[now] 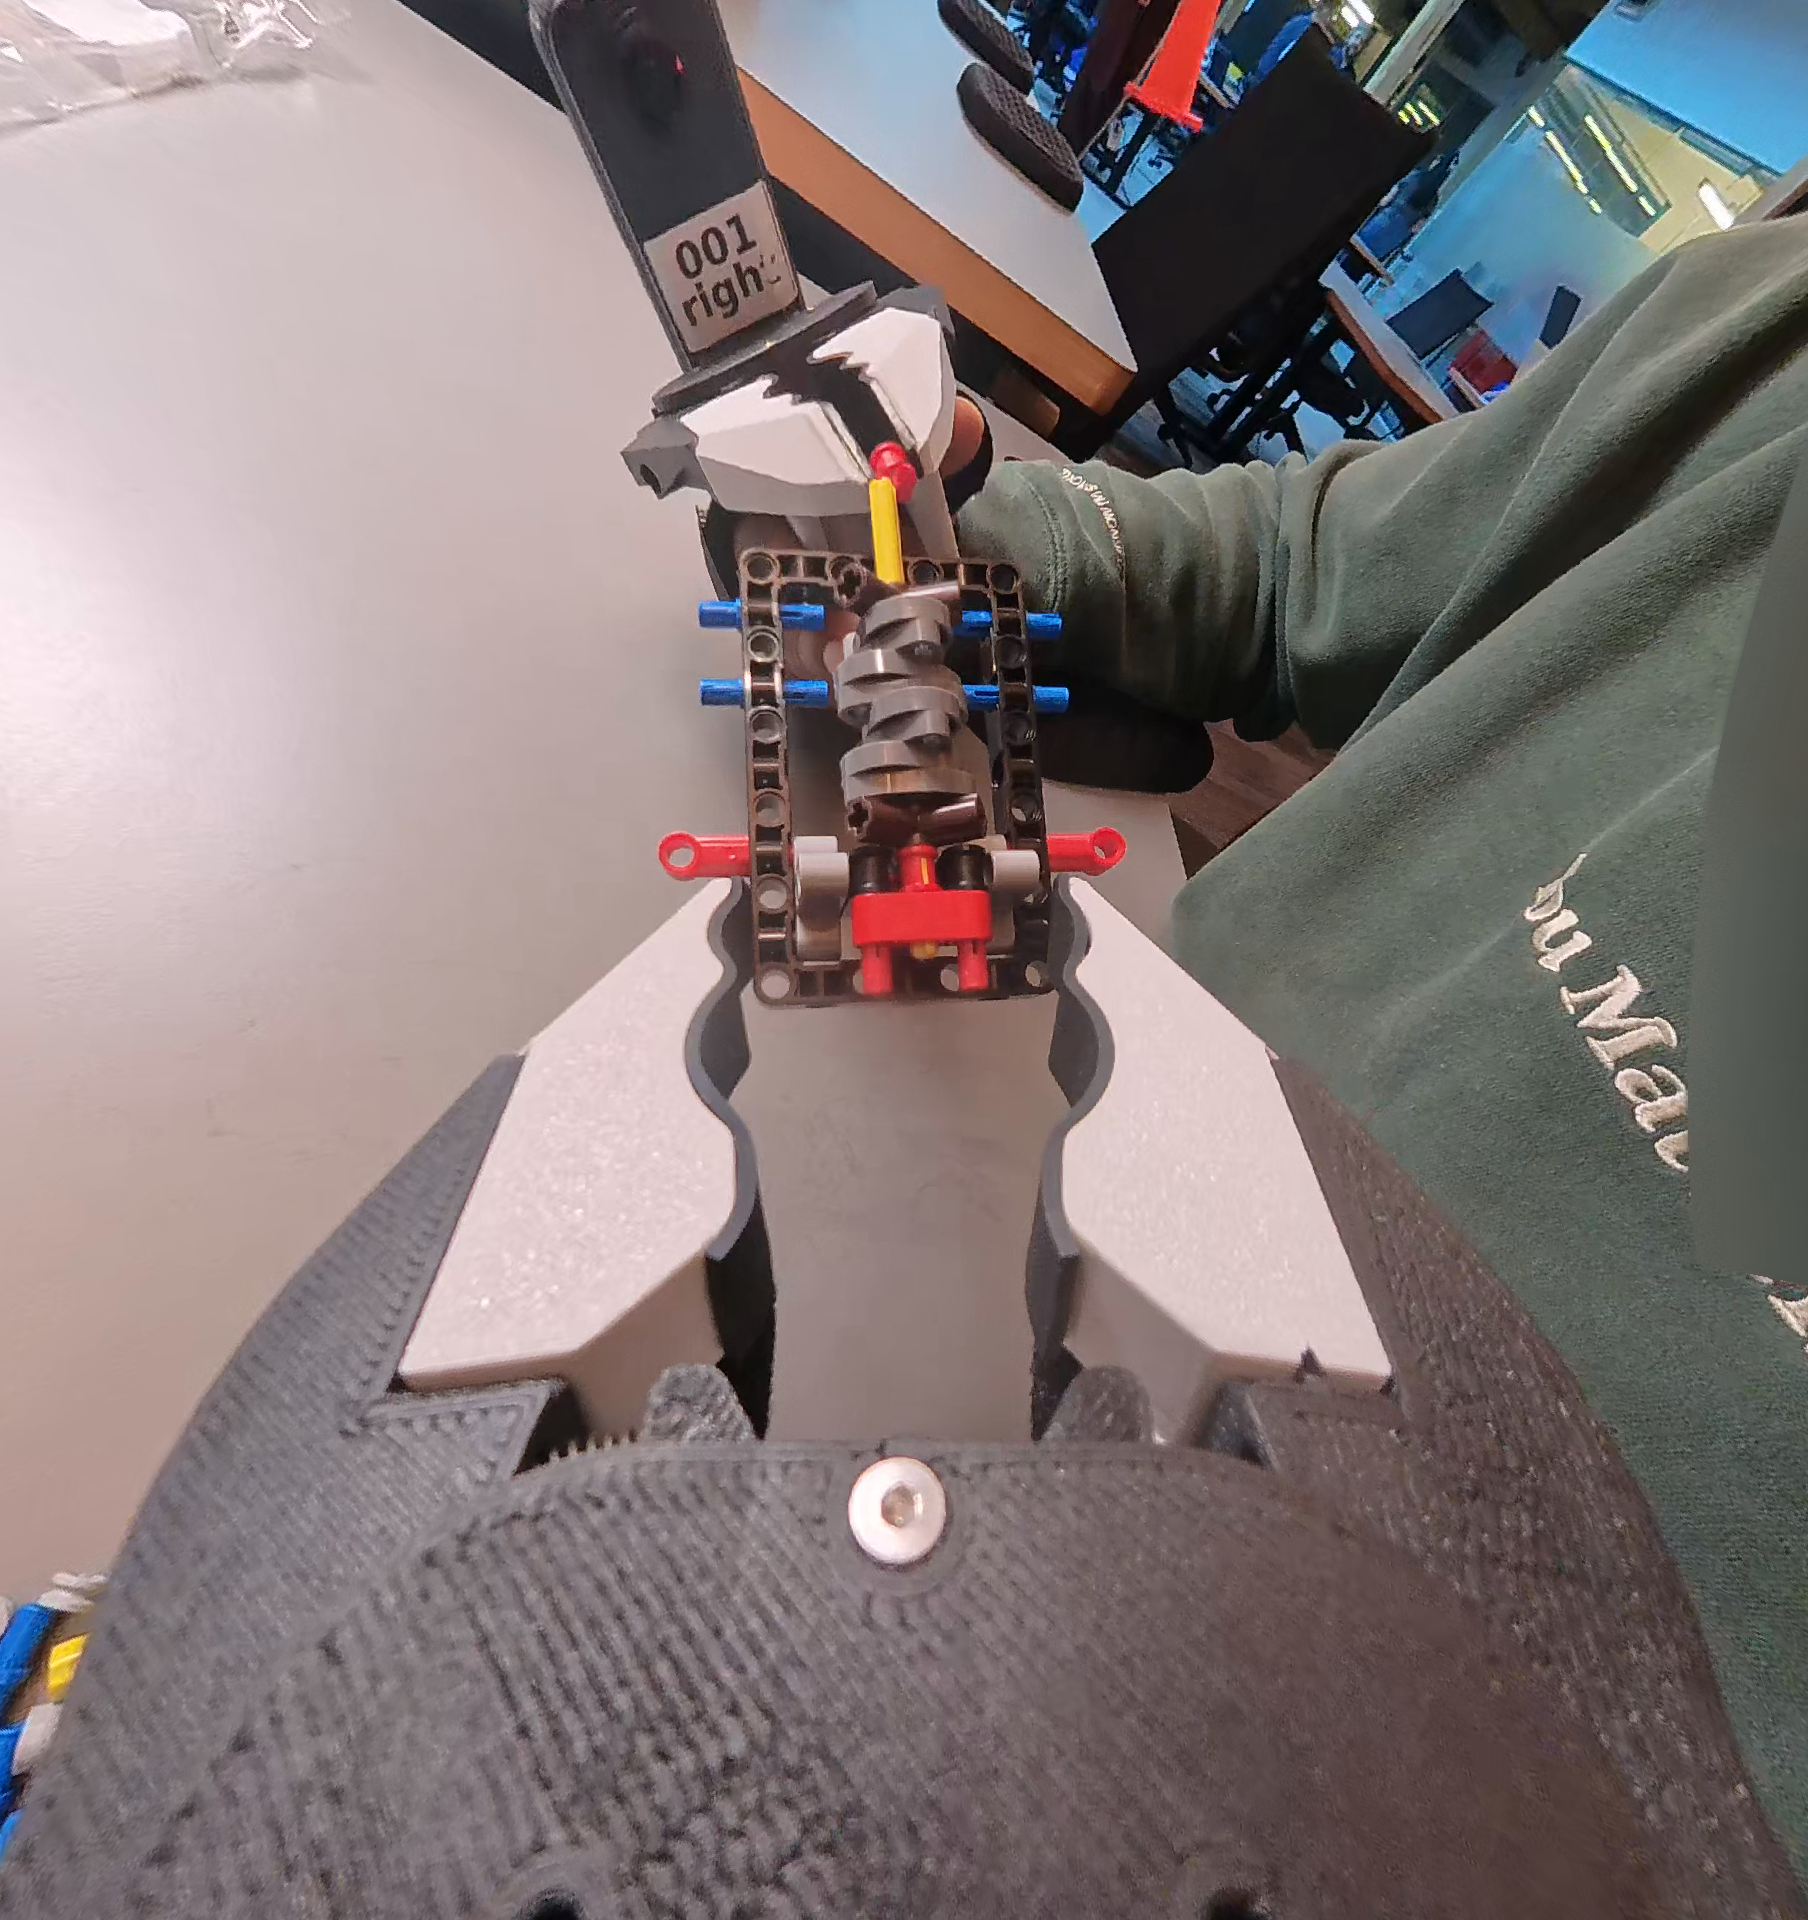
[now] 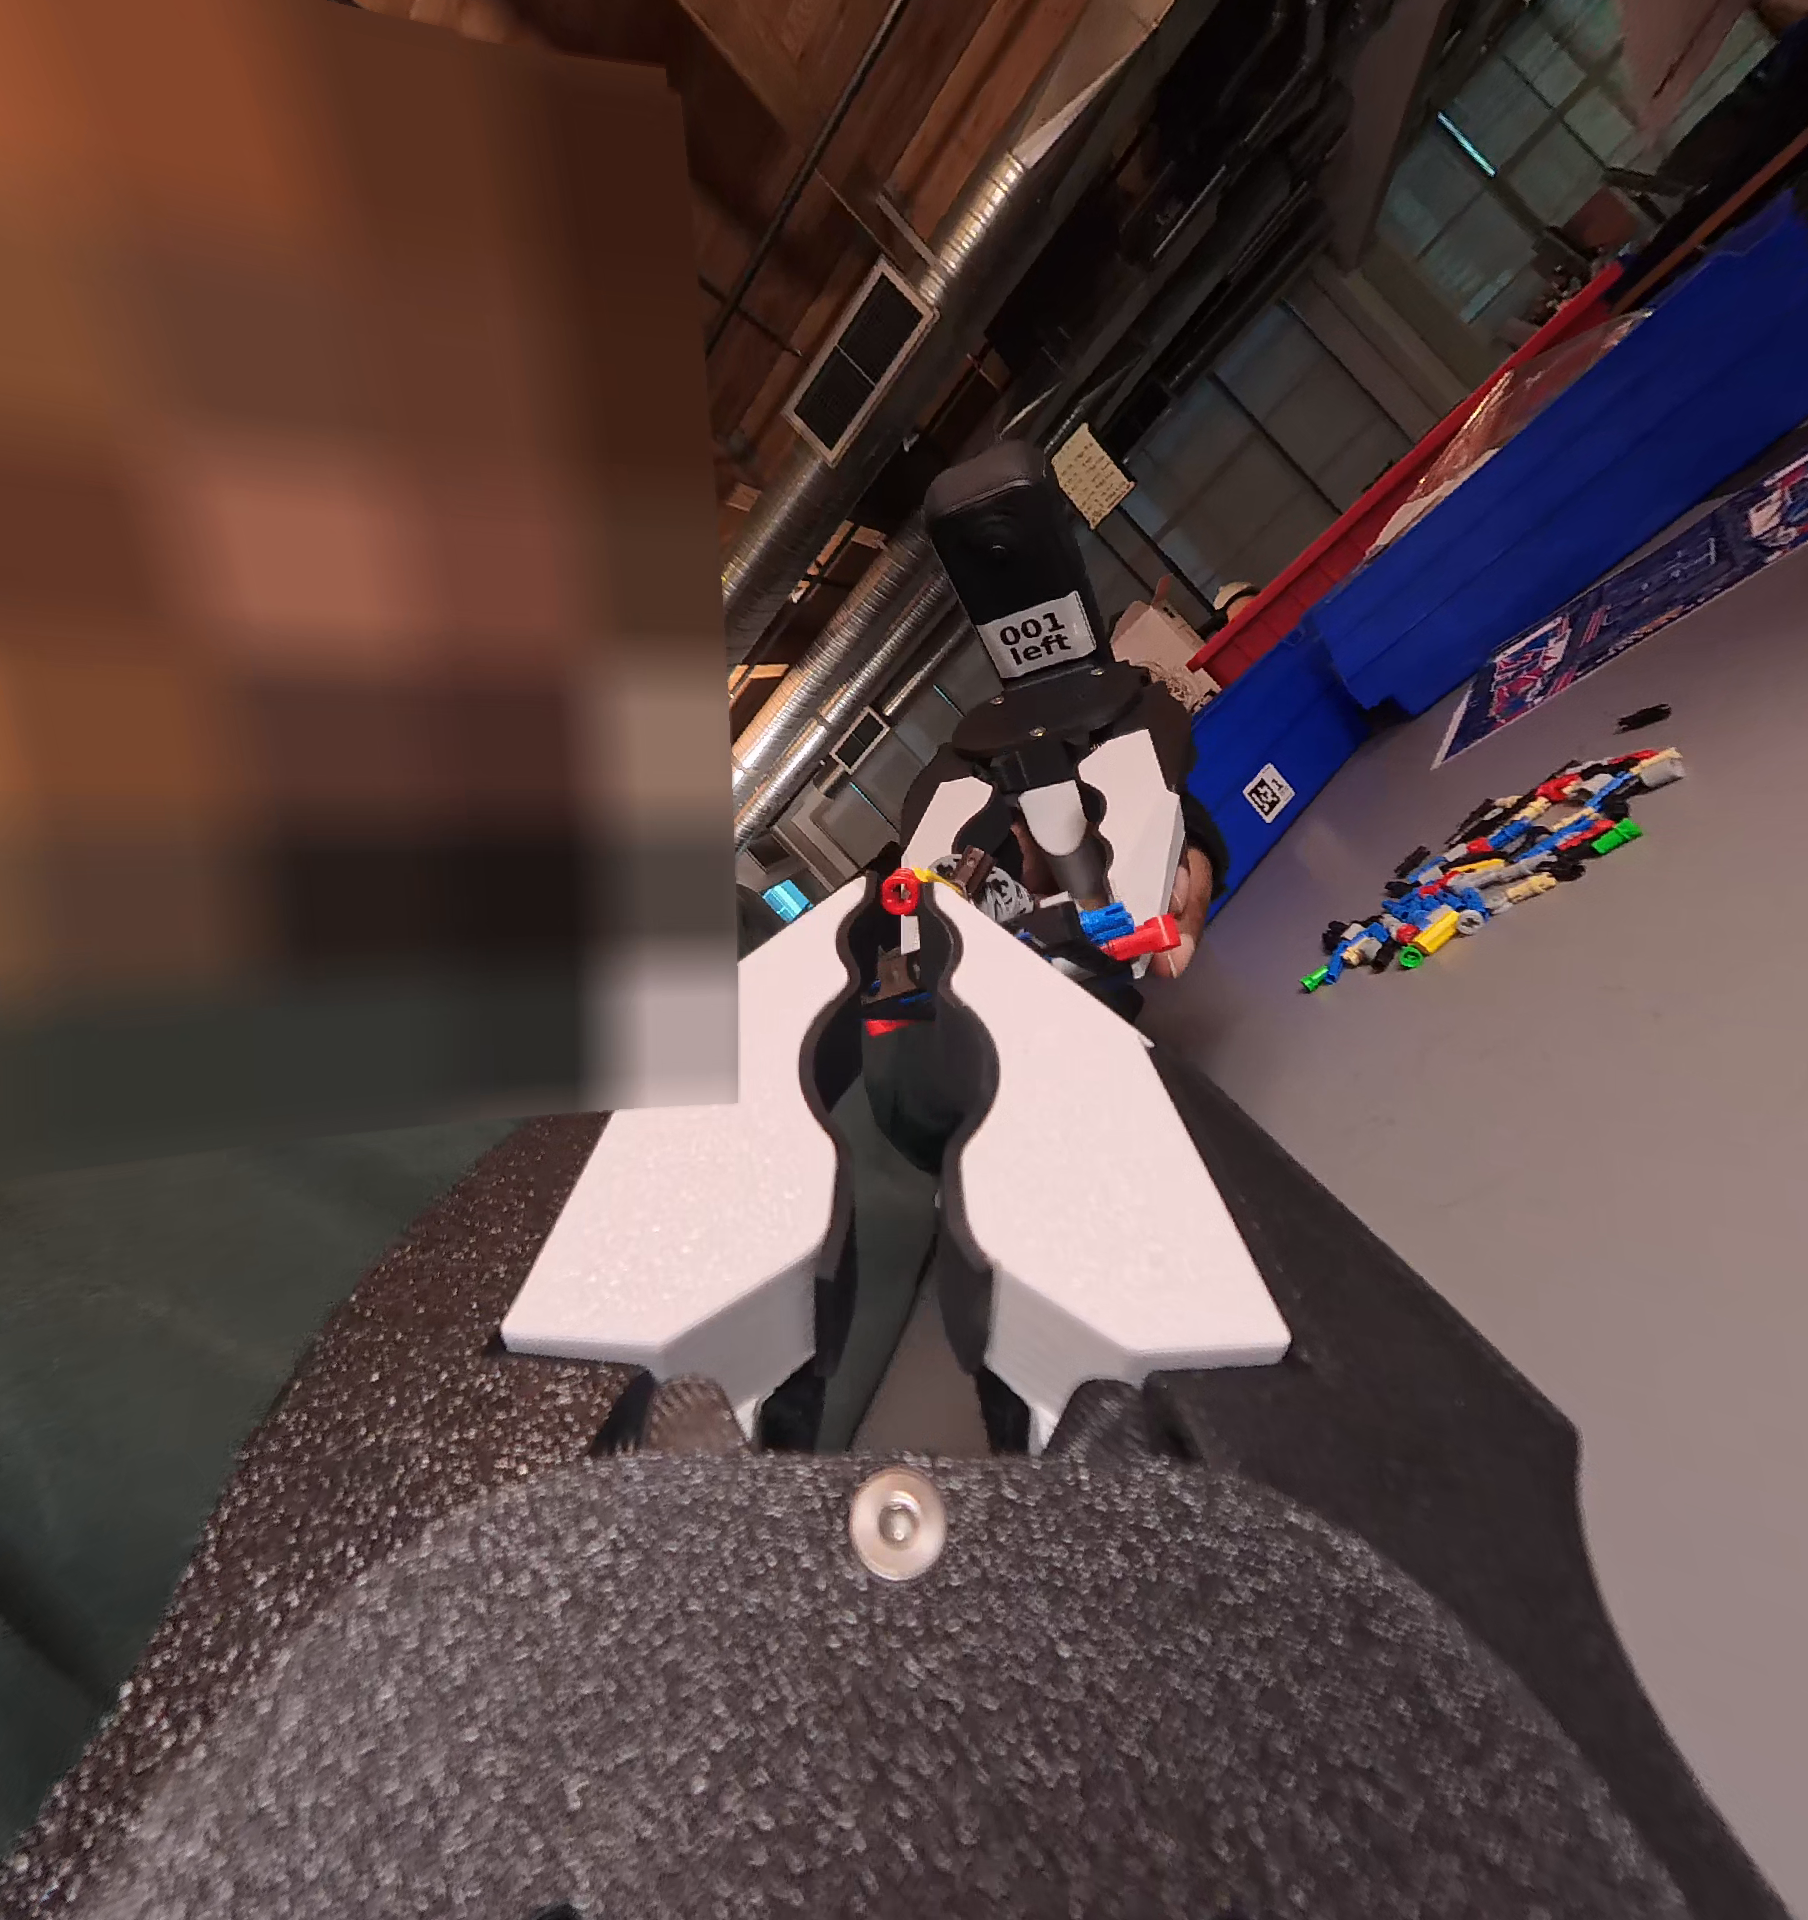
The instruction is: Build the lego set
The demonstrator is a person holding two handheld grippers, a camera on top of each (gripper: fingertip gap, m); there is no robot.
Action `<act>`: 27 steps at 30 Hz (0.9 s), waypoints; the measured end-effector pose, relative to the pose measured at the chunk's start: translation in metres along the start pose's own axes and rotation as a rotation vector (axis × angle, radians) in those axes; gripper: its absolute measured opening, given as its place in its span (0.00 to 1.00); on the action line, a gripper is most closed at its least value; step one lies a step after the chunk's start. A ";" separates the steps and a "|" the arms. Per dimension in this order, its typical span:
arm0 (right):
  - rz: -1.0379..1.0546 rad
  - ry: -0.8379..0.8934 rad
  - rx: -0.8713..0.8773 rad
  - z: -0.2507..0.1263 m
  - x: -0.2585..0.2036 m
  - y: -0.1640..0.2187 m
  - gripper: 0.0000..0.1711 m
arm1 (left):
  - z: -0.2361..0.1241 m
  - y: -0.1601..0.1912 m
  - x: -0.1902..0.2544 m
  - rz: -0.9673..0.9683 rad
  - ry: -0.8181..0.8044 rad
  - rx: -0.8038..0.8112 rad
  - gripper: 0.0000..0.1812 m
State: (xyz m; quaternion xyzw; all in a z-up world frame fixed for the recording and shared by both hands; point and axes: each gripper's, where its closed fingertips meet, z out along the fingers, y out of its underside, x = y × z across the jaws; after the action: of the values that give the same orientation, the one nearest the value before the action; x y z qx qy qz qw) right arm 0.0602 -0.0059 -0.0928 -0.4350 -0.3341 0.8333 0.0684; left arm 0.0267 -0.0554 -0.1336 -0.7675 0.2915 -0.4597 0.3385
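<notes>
- Lego frame (image 1: 895, 790) sits between the left gripper (image 1: 895, 935) fingertips, above the table (image 1: 256, 727).
- Right gripper (image 1: 858, 447) at the frame's far end, closed around the axle (image 1: 887, 535) sticking out there.
- Loose parts pile (image 2: 1482, 873) on the table, well off to the side.
- Bins (image 2: 1502, 582) behind the pile.

Grey table (image 2: 1502, 1195), smooth and matte. Heap of small loose bricks (image 2: 1492, 873) in blue, yellow, red, green and black lying on it, with a printed blue sheet (image 2: 1648, 623) and blue bins (image 2: 1502, 582) farther back. Crinkled clear plastic bag (image 1: 100, 62) at a far corner.
</notes>
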 end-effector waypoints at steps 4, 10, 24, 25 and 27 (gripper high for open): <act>-0.020 0.018 -0.013 -0.001 0.002 0.001 0.03 | 0.001 0.003 0.000 0.001 0.003 -0.011 0.31; -0.068 0.053 -0.049 -0.002 0.004 0.004 0.03 | 0.001 0.004 0.000 -0.009 0.012 -0.014 0.31; -0.205 0.127 -0.156 -0.004 0.008 0.015 0.03 | 0.003 0.014 0.001 -0.041 0.053 -0.055 0.31; -0.218 0.133 -0.172 -0.004 0.008 0.017 0.03 | 0.004 0.015 0.001 -0.046 0.060 -0.061 0.31; -0.251 0.148 -0.213 -0.005 0.009 0.021 0.03 | 0.004 0.019 0.003 -0.057 0.079 -0.078 0.31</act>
State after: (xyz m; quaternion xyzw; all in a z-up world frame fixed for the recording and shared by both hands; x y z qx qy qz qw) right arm 0.0623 -0.0157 -0.1138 -0.4549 -0.4663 0.7438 0.1497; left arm 0.0289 -0.0679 -0.1490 -0.7695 0.3004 -0.4871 0.2833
